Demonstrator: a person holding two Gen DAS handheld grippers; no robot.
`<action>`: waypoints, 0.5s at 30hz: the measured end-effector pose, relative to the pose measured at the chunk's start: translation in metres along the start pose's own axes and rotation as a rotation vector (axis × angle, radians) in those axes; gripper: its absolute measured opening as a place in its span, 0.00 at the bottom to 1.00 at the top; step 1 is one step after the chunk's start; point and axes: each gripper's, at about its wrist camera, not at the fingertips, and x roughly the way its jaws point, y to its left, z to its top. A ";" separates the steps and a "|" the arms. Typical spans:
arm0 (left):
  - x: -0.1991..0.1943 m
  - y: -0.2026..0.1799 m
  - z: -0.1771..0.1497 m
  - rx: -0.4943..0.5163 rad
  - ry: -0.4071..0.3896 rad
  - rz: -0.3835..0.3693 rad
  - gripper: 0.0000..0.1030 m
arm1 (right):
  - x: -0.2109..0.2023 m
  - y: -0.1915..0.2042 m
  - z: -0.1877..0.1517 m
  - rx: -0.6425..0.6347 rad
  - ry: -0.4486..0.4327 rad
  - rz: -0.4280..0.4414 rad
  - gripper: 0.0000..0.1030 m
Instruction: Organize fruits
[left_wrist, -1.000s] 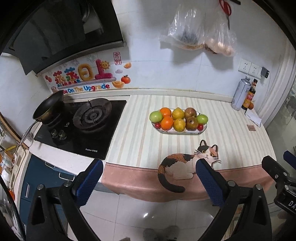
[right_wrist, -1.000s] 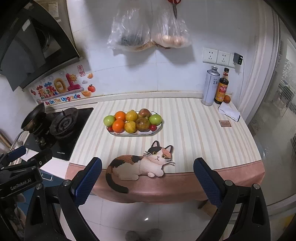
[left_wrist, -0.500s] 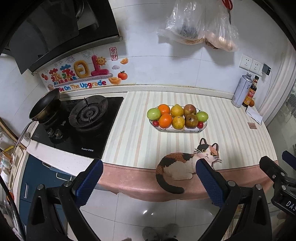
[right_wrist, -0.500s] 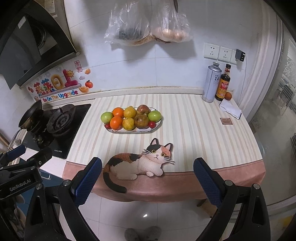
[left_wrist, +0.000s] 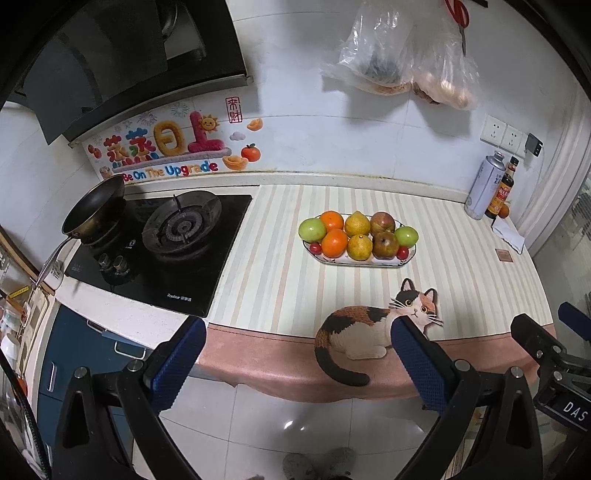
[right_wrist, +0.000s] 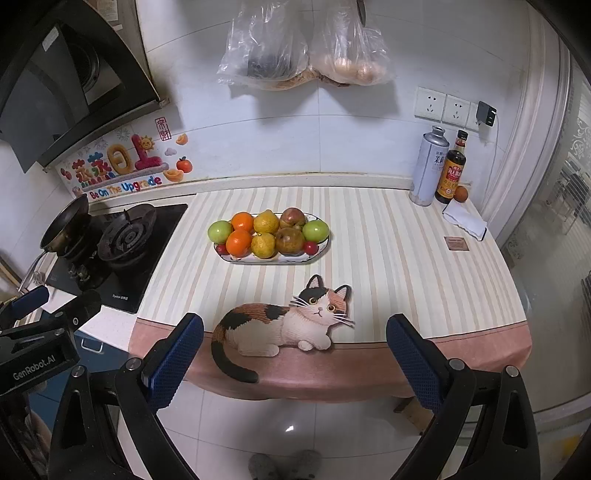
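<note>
1. Striped cloth covers the tabletop, and near its middle sits an oval plate with all the fruit on it.
2. Both tools hang back over the floor, short of the tabletop's front edge: the left hand-held gripper and the right hand-held gripper each stand with their blue pads spread wide and nothing between them.
3. Fruit on the plate lies in two neat rows: a green apple at the left end, two oranges, two yellow pears, two brownish apples, another green apple at the right end, and small red tomatoes tucked at the front corners.
4. Like sits beside like, so the plate already looks sorted; it could equally be an arrangement about to be taken apart and redone, and I cannot tell which.
5. Any reach for this pile should, in my view, come from above onto a single piece, with the pads closing gently; round fruit packed this tightly will probably roll its neighbours off the shallow rim if nudged sideways.
6. One small orange fruit stands apart by the bottles at the back right corner.
</note>
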 end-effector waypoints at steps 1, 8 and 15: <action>-0.002 0.001 -0.001 -0.003 -0.002 0.001 1.00 | -0.001 0.001 0.000 -0.001 -0.002 -0.001 0.98; -0.005 0.002 -0.002 -0.004 -0.008 0.010 1.00 | -0.003 0.001 0.002 0.000 -0.014 0.006 0.98; -0.008 0.000 -0.001 0.000 -0.015 0.013 1.00 | -0.005 0.000 0.005 -0.003 -0.016 0.015 0.98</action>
